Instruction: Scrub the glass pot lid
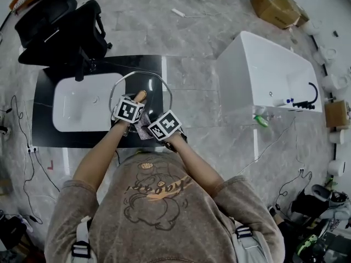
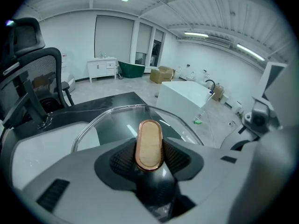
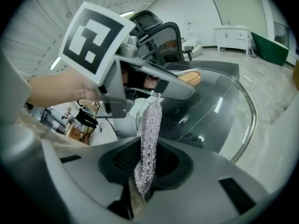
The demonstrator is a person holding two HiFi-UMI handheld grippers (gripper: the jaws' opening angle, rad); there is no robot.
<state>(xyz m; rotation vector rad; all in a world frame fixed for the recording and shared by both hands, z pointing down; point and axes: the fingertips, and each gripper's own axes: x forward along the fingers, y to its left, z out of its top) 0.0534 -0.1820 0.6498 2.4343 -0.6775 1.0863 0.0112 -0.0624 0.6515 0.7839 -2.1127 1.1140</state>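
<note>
The glass pot lid hangs tilted over the black counter beside the white sink. My left gripper is shut on its wooden knob, and the clear dome spreads out beyond the jaws. My right gripper is shut on a silvery mesh scrubbing cloth. That cloth hangs upright between the jaws, close to the lid's glass and just under the left gripper. Whether the cloth touches the glass is hidden.
A white sink basin is set in the black counter. A black office chair stands behind it. A white bathtub stands to the right, with cardboard boxes beyond. Cables lie on the floor at left.
</note>
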